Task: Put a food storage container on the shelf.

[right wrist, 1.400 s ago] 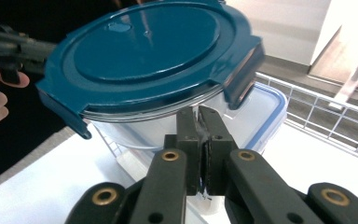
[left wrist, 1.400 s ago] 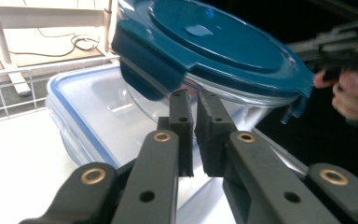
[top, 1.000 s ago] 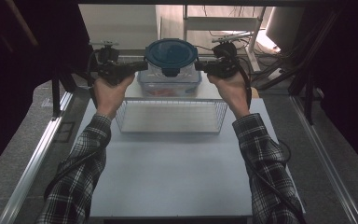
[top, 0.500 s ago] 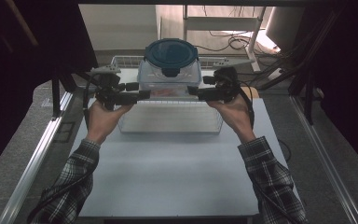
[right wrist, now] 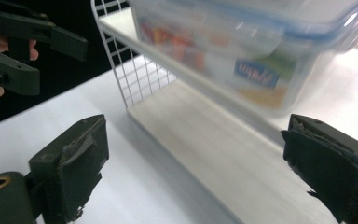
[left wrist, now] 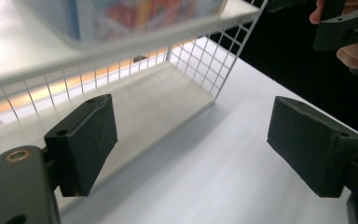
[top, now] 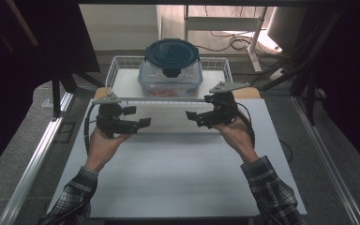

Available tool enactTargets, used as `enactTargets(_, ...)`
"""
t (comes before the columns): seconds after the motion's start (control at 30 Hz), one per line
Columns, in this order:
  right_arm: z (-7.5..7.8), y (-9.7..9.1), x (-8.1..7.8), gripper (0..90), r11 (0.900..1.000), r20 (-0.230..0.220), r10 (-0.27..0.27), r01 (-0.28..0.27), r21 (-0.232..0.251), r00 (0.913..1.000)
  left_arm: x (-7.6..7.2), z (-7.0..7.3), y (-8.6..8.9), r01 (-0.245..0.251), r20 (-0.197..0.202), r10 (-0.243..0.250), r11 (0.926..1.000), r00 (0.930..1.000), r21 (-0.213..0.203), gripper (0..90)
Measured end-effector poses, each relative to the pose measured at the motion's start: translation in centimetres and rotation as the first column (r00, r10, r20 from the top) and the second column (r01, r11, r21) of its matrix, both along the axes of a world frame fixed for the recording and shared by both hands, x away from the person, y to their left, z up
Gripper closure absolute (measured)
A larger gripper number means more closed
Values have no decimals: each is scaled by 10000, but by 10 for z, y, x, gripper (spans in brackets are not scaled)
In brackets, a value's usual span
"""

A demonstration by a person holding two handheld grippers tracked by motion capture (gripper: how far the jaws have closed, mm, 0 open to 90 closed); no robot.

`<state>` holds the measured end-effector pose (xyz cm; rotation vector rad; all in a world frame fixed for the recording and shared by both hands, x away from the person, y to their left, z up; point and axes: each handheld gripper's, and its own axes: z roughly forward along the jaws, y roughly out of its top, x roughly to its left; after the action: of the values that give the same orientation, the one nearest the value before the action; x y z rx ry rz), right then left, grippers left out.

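Note:
A clear food container (top: 171,65) with a dark blue lid stands at the back of a white wire basket (top: 168,100) on the far part of the white table. Coloured packets show through its wall (right wrist: 256,51). My left gripper (top: 138,117) hovers in front of the basket's left end. Its jaws have just been opening and stand wide apart, with nothing between the pads (left wrist: 86,140). My right gripper (top: 198,112) hovers in front of the right end. Its jaws have also just been opening and hold nothing. Both point inward at the wire wall (left wrist: 200,60).
The white table top (top: 168,178) stretches from the basket toward me. A metal rail (top: 37,154) runs along the left side. Cables and a white desk frame (top: 225,23) lie on the floor behind the basket. Dark panels stand at both sides.
Both grippers have come down and toward me from beside the container's lid, and their jaws have gone from shut to wide open. The container stays in the same spot.

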<state>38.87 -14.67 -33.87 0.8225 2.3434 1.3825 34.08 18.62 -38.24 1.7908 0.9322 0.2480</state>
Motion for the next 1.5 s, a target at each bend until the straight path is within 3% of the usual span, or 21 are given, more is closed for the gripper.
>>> enactTargets(0.5,-28,-5,-17,37,9996,162,169,-166,-213,9997,-21,-28,-9,105,136,-112,9986,9998,518,124)
enactTargets(0.97,-48,-9,-30,28,9989,459,195,-174,-446,9988,-36,-50,-14,69,140,-78,9984,9999,565,109)
enactTargets(1.13,-57,-11,-34,17,9989,391,151,-133,-456,9991,-39,-63,-15,23,-23,-22,9972,10000,750,107)
enactTargets(1.23,-61,-11,-33,1,9971,425,122,-90,-758,9990,-41,-67,-13,63,-102,-56,9980,9999,627,106)
enactTargets(1.5,-72,-14,-37,0,9976,136,102,-92,-692,9999,-46,-77,-12,102,-212,-88,9977,9997,673,80)
